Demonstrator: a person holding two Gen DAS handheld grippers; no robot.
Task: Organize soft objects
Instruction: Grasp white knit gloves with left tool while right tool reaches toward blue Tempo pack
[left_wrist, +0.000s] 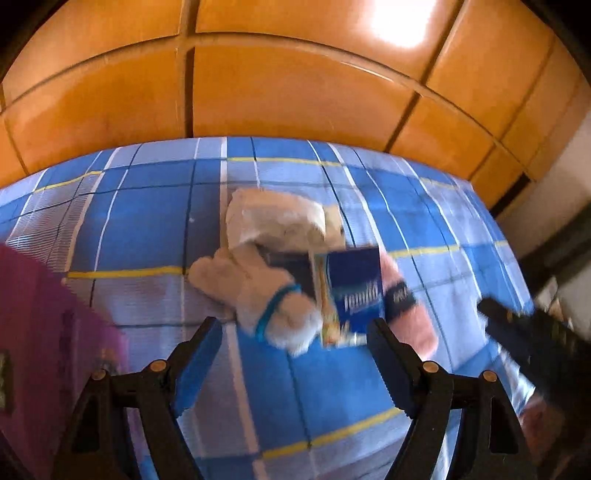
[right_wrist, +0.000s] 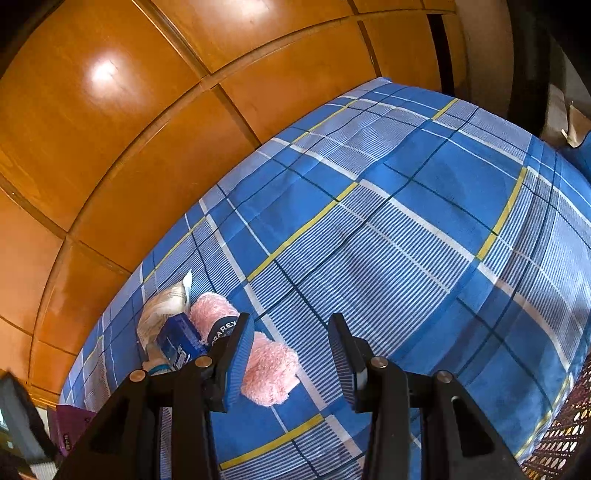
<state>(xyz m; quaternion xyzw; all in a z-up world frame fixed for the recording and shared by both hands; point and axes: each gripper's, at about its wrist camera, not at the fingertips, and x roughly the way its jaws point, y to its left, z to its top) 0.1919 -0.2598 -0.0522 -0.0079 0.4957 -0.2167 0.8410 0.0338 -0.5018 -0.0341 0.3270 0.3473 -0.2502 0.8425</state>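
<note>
A pile of soft things lies on the blue plaid bedsheet. It holds a white plush toy with a teal collar, a blue tissue pack, a pink fluffy yarn skein with a dark label and a whitish bag. My left gripper is open and empty, just short of the pile. My right gripper is open and empty above the sheet; the pink skein lies beside its left finger, with the tissue pack and bag further left.
Orange wooden wardrobe panels stand behind the bed. A magenta box sits at the left in the left wrist view and shows small in the right wrist view. A dark perforated basket is at the lower right.
</note>
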